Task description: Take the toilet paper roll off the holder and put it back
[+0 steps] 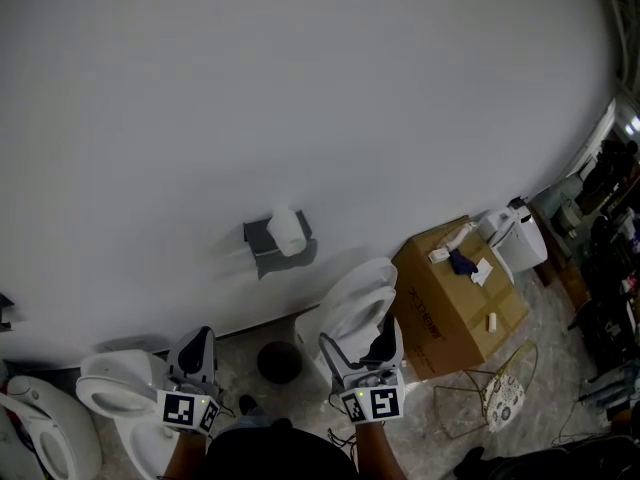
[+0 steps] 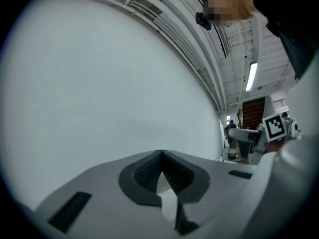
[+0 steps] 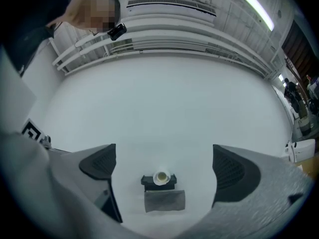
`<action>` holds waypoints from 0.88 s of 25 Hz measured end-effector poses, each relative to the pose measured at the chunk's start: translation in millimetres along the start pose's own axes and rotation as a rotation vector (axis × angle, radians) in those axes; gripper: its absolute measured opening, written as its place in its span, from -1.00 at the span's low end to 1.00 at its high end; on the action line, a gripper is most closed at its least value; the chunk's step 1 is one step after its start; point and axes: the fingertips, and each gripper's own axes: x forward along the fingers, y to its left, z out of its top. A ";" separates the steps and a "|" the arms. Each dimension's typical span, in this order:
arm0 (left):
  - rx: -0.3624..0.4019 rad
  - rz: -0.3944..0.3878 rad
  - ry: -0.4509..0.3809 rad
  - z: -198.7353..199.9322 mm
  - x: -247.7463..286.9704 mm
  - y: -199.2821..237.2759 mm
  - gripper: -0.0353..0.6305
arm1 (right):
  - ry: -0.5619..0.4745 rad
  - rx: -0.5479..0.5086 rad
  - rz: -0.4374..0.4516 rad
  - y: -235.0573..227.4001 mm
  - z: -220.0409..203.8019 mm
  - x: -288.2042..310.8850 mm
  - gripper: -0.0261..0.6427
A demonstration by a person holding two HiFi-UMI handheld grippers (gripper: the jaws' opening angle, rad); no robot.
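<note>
A white toilet paper roll (image 1: 286, 231) sits on a dark grey holder (image 1: 270, 249) fixed to the white wall. The right gripper view looks straight at the roll (image 3: 161, 177) and the holder (image 3: 164, 196) from a distance. My right gripper (image 1: 362, 347) is open and empty, its jaws wide apart and framing the holder far ahead; its fingertips (image 3: 162, 176) stay well short of it. My left gripper (image 1: 197, 352) is shut with nothing between the pads (image 2: 162, 176), low at the left, facing bare wall.
A toilet (image 1: 352, 314) stands under the holder, another toilet (image 1: 115, 393) at the left. A cardboard box (image 1: 455, 298) with small items lies at the right, a round black object (image 1: 279, 362) on the floor between the toilets, a wire basket (image 1: 490, 393) at the lower right.
</note>
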 end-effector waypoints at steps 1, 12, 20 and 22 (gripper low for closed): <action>0.000 -0.004 -0.001 0.1 3.7 3.2 -0.88 | -0.001 -0.001 0.000 1.8 -1.7 5.4 0.82; -0.003 -0.058 0.005 -6.5 29.9 24.4 -0.88 | 0.027 -0.013 0.011 20.6 -23.9 53.1 0.82; -0.019 -0.035 0.021 -17.0 33.1 28.9 -0.88 | 0.064 -0.013 0.062 23.3 -40.7 85.5 0.81; -0.018 -0.014 0.020 -16.4 35.3 30.4 -0.88 | 0.079 -0.009 0.083 22.6 -47.5 94.7 0.81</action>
